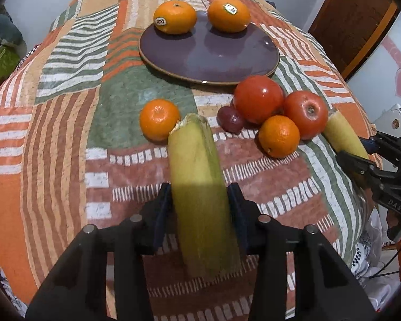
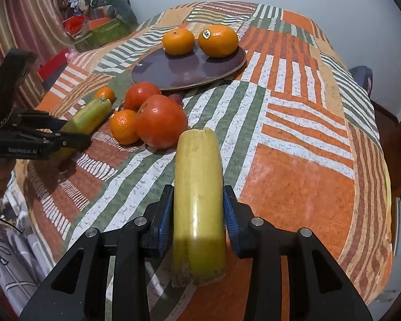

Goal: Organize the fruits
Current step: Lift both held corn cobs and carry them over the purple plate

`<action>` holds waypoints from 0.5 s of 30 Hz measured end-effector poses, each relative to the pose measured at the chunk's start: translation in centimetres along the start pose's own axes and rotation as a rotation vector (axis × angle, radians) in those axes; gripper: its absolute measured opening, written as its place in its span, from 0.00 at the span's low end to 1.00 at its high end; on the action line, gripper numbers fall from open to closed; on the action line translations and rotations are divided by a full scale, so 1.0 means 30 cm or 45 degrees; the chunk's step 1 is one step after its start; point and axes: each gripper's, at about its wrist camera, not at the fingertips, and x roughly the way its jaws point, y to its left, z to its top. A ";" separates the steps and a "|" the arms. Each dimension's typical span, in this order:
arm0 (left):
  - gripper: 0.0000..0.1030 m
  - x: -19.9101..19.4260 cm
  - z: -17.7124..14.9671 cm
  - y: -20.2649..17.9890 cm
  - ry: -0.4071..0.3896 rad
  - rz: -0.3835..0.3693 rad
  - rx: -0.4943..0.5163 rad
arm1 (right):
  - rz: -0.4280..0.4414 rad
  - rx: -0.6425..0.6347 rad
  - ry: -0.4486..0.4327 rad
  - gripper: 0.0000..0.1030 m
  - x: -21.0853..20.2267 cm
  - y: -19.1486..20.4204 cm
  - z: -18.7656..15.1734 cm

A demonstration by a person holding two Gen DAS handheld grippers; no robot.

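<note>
1. Left gripper [image 1: 200, 200]: its blue pads close on a banana [image 1: 197, 176] at mid-length, the cut end pointing forward, held above the cloth [image 1: 66, 133].
2. Right gripper [image 2: 197, 214]: closed the same way on a second banana [image 2: 197, 187], also clear of the table.
3. Handling, as a judgement: each banana is light and soft-fleshed under a smooth skin; a firm squeeze would bruise it. The straight middle, held across its narrow width, seems the safest place, as here.
4. Loose fruit ahead: two tomatoes [image 1: 258, 99], touching; a small orange [image 1: 279, 136] against them; another orange [image 1: 159, 119] apart to the left; a small dark red fruit [image 1: 231, 119] beside the tomatoes.
5. Plate [image 1: 214, 64]: purple, carrying two stickered oranges [image 1: 175, 17] at its far edge; its near part is bare.
6. Views compared: the left view shows the dark fruit plainly; the right view nearly hides it behind the tomatoes, but shows a fabric-covered box [image 2: 101, 33] beyond the table.
</note>
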 end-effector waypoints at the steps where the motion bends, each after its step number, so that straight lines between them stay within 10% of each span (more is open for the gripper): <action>1: 0.41 0.002 0.002 0.002 -0.003 -0.005 -0.008 | -0.002 -0.006 0.001 0.33 0.005 0.001 0.003; 15: 0.38 -0.009 0.005 -0.002 -0.059 0.007 0.000 | -0.010 0.087 -0.066 0.32 0.021 -0.015 0.029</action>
